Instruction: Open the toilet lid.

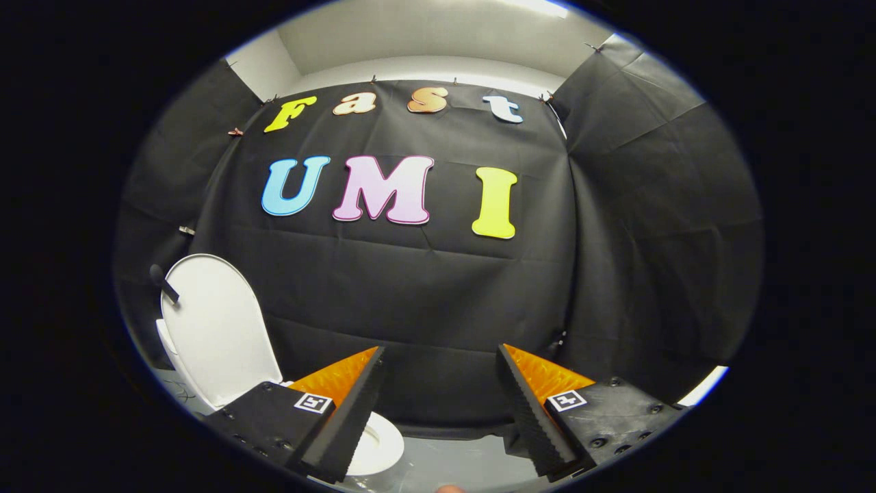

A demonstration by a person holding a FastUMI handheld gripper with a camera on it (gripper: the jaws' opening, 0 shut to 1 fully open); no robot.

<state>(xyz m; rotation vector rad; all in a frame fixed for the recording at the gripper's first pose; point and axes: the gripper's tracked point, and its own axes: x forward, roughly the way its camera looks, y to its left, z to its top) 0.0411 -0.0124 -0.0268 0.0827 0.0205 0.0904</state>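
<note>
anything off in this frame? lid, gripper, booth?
Nothing stands out. The white oval toilet lid stands raised beside the black cloth wall, the white seat rim looks intact, and the black-and-orange gripper is open, holding nothing.

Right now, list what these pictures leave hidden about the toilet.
- Bowl: the left finger of the open tongs covers most of the seat.
- Hinge: hidden behind that finger, below the raised lid.
- Dark object at the lid's top edge: too small to identify.
</note>
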